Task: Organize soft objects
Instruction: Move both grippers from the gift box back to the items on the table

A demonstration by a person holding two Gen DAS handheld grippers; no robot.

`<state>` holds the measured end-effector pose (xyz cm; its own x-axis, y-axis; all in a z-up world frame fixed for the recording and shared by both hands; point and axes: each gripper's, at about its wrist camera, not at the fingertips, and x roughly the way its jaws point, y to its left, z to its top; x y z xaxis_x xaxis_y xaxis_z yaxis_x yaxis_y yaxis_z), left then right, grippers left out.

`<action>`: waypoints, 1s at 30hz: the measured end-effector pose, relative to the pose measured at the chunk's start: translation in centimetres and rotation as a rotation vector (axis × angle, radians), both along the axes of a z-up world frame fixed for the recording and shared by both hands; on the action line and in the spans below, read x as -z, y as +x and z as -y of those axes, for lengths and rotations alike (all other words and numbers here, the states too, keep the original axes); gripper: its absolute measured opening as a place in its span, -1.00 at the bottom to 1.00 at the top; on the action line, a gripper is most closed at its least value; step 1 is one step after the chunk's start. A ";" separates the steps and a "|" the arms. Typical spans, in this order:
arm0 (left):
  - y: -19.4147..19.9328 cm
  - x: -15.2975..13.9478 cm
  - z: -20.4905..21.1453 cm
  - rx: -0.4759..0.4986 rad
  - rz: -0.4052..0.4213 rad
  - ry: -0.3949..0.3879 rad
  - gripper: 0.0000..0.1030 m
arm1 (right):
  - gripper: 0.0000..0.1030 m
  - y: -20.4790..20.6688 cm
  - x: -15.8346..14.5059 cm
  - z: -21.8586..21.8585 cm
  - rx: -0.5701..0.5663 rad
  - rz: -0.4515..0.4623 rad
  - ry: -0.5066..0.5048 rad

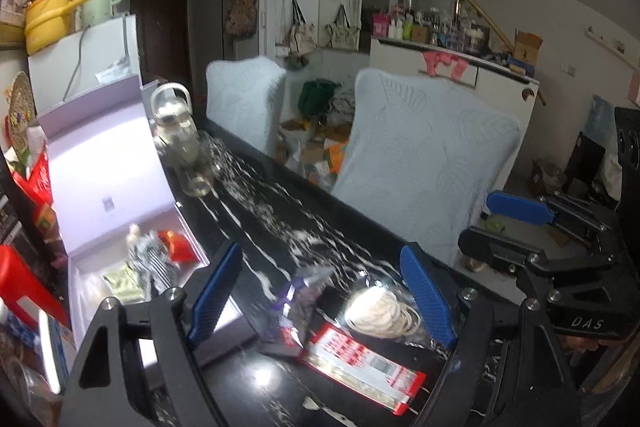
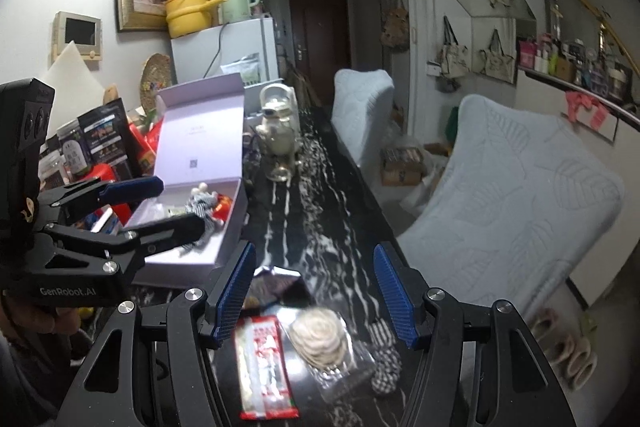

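On the black marble table [image 1: 280,211] lie a red-and-white packet [image 1: 360,363] [image 2: 264,367], a clear bag of cream round pads [image 1: 384,311] [image 2: 320,337], a dark purple packet [image 1: 296,291] [image 2: 272,285] and a checked cloth item [image 2: 386,359]. An open lilac box [image 1: 108,187] [image 2: 200,147] holds a striped soft toy [image 1: 150,255] [image 2: 200,205] and a red item [image 1: 176,245]. My left gripper [image 1: 322,295] is open above the packets. My right gripper [image 2: 316,295] is open above the same items; it also shows at the right of the left wrist view [image 1: 496,227].
A glass jug [image 1: 176,131] [image 2: 278,131] stands further along the table. Two chairs with pale blue covers [image 1: 424,163] [image 2: 520,195] stand along the right edge. Jars, bags and a red stool [image 1: 20,287] crowd the left side by the fridge [image 2: 240,47].
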<state>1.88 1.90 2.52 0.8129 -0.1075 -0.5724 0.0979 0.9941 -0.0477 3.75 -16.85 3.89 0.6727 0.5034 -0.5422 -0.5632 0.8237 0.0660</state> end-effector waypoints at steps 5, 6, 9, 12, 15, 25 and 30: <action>0.0 2.3 1.2 -0.024 -0.070 -0.013 0.58 | 0.20 0.2 1.9 1.1 -0.006 -0.028 0.006; 0.0 2.8 1.4 -0.032 -0.084 -0.018 0.58 | 0.20 0.2 2.5 1.4 -0.004 -0.039 0.008; 0.0 4.6 1.9 -0.067 -0.134 -0.012 0.58 | 0.20 0.4 3.9 2.0 -0.001 -0.068 0.015; 0.2 6.5 2.4 -0.098 -0.198 -0.019 0.58 | 0.20 0.6 5.2 2.5 0.004 -0.097 0.015; 0.4 8.1 2.8 -0.126 -0.245 -0.032 0.58 | 0.20 0.9 6.6 3.2 0.018 -0.122 0.009; 1.4 12.8 2.6 -0.242 -0.373 -0.129 0.58 | 0.20 1.6 9.8 5.3 0.085 -0.153 -0.037; 1.6 14.2 3.2 -0.267 -0.407 -0.157 0.58 | 0.20 2.2 11.0 6.2 0.110 -0.179 -0.043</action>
